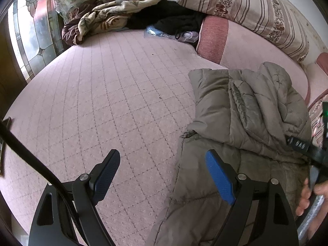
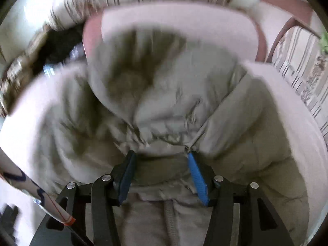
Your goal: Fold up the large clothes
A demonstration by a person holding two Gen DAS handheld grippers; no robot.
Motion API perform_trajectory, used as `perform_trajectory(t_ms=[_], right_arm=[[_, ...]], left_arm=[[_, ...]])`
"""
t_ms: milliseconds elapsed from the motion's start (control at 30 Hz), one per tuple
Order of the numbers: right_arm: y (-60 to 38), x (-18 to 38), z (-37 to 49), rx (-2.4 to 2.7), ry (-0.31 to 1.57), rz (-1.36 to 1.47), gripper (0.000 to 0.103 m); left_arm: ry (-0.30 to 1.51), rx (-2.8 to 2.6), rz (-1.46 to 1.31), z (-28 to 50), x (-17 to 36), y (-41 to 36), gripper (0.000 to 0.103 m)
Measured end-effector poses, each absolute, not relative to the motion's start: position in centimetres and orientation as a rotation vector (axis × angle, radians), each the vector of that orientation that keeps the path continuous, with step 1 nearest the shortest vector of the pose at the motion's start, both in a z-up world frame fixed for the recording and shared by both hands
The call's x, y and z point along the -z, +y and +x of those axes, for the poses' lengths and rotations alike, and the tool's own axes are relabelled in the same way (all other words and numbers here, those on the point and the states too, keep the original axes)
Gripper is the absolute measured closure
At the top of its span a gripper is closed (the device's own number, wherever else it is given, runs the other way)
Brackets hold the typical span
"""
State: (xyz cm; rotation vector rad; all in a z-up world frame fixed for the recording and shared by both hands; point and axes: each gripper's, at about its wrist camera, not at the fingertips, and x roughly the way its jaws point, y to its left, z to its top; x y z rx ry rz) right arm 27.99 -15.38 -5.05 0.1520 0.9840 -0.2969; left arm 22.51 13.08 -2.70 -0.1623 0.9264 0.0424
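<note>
A grey-olive padded jacket (image 1: 242, 110) lies bunched on the right side of the pink quilted bed (image 1: 114, 94). My left gripper (image 1: 162, 160) hovers open above the jacket's left edge; its right finger is over the fabric, its left finger over bare quilt, and nothing is pinched. In the blurred right wrist view the jacket (image 2: 164, 94) fills the frame. My right gripper (image 2: 161, 156) has a thick fold of it bridging both blue pads, with creases pulling toward the right fingertip (image 2: 191, 157). A person's hand (image 1: 305, 196) holds that gripper at the left wrist view's right edge.
A striped floral pillow (image 1: 242, 4) and a pink cushion (image 1: 213, 39) lie at the head of the bed. A brown and cream blanket (image 1: 106, 18), black clothes (image 1: 174, 18) and plastic bags (image 1: 155, 31) are heaped at the far end. A stained-glass panel (image 1: 34, 32) stands left.
</note>
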Motion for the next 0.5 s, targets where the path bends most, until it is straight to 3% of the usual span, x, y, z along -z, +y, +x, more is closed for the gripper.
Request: perform_trajectory(t_ms=[300, 433, 500], right_arm=[[-10.0, -2.4, 25.4, 0.263, 0.740, 0.043, 0.046], [-7.8, -0.9, 28.7, 0.197, 0.792, 0.009, 0.047], [-6.7, 1.4, 31.0, 0.165, 0.868, 0.011, 0.054]], left_arm=[[0.937, -0.048, -0.165, 22.7, 3.0, 13.1, 0.018], [0.935, -0.049, -0.160, 22.6, 3.0, 13.2, 0.018], [0.935, -0.051, -0.162, 22.6, 3.0, 13.3, 0.018]])
